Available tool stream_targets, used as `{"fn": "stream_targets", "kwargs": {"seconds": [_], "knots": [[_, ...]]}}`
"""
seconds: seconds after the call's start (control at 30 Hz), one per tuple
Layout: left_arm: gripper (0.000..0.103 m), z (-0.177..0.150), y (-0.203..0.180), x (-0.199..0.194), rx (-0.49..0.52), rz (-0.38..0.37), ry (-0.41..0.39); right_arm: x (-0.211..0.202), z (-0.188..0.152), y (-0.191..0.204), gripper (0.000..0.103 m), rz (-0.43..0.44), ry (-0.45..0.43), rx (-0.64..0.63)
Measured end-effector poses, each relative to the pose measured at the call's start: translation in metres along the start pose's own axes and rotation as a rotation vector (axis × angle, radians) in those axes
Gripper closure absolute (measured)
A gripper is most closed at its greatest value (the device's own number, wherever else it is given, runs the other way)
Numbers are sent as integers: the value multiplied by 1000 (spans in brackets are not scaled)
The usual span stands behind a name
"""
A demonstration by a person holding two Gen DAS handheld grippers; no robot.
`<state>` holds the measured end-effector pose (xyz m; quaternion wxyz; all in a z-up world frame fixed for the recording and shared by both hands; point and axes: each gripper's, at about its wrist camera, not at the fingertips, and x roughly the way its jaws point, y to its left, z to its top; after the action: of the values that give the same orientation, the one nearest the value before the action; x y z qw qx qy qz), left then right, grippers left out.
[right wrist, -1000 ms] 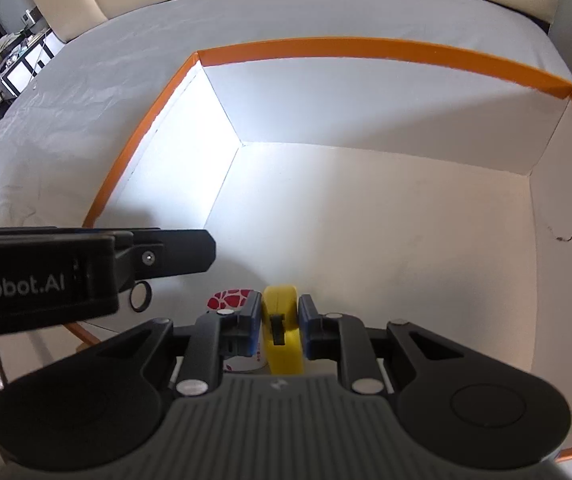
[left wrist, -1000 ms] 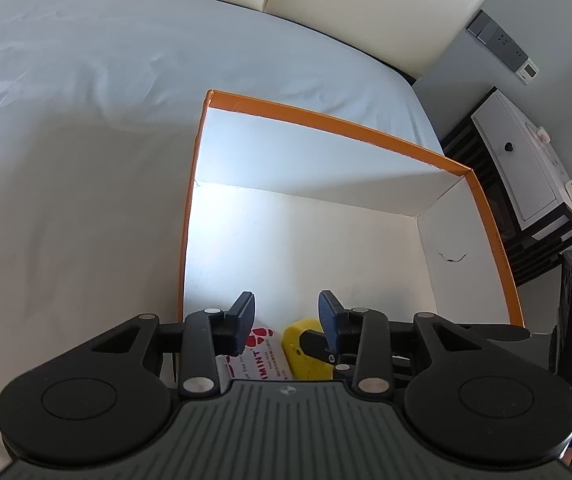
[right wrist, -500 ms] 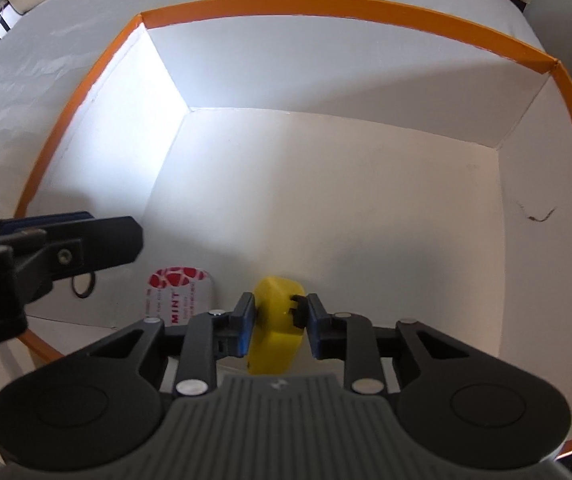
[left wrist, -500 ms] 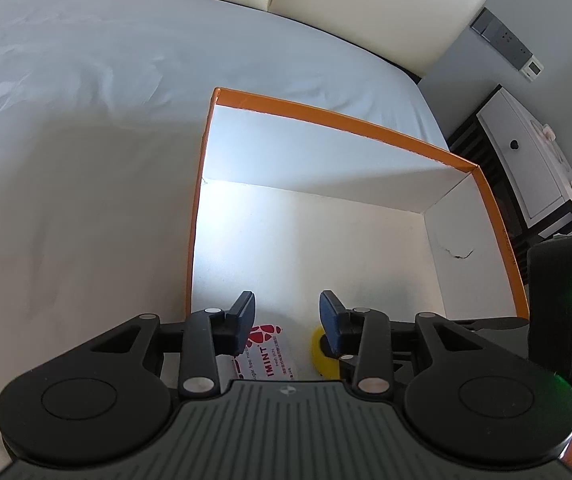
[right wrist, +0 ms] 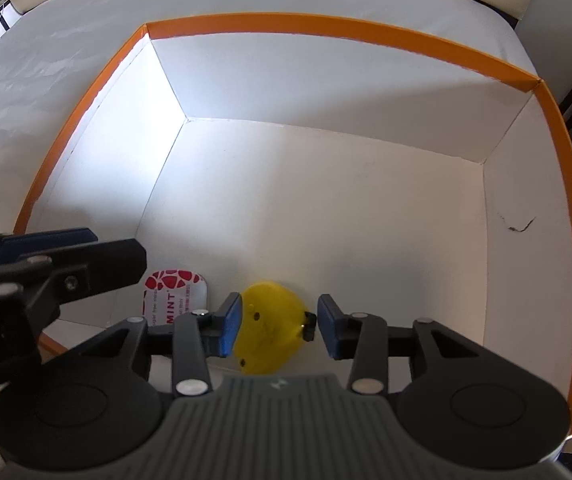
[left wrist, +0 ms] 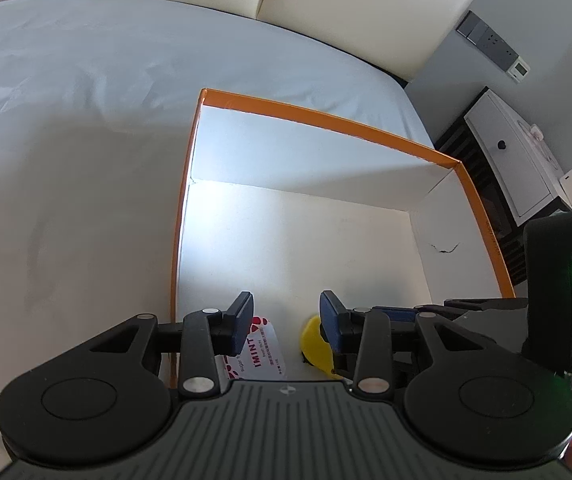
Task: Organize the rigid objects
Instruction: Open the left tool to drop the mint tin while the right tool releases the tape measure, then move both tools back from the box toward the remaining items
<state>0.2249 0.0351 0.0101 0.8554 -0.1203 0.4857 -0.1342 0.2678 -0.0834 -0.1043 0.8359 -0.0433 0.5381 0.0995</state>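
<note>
An orange-rimmed white box point(right wrist: 349, 32) sits on the bed; it also shows in the left wrist view point(left wrist: 325, 114). A yellow plastic object point(right wrist: 268, 328) lies on the box floor at its near edge, between the open jaws of my right gripper point(right wrist: 279, 326), which no longer hold it. It also shows in the left wrist view point(left wrist: 313, 340). A white and red mint tin point(right wrist: 176, 296) lies flat just left of it and shows in the left wrist view point(left wrist: 264, 352). My left gripper point(left wrist: 286, 320) is open and empty above the near left corner.
The box lies on a pale blue bed sheet point(left wrist: 86, 140) with a cream headboard point(left wrist: 286, 4) behind. A white and dark bedside cabinet point(left wrist: 513, 164) stands to the right of the bed. A small tear marks the box's right wall point(right wrist: 519, 224).
My right gripper has opened and released the yellow object, which now lies flat on the box floor beside the mint tin. The left gripper stayed open, shifting little.
</note>
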Motion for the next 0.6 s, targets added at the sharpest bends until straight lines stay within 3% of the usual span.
{"fn": "stream_targets", "kwargs": {"seconds": [0.3, 0.6], "knots": [[58, -21, -9, -41, 2, -22, -112, -41, -19, -10, 52, -21, -156, -21], [58, -59, 3, -87, -91, -10, -203, -97, -79, -10, 51, 18, -439, -19]]}}
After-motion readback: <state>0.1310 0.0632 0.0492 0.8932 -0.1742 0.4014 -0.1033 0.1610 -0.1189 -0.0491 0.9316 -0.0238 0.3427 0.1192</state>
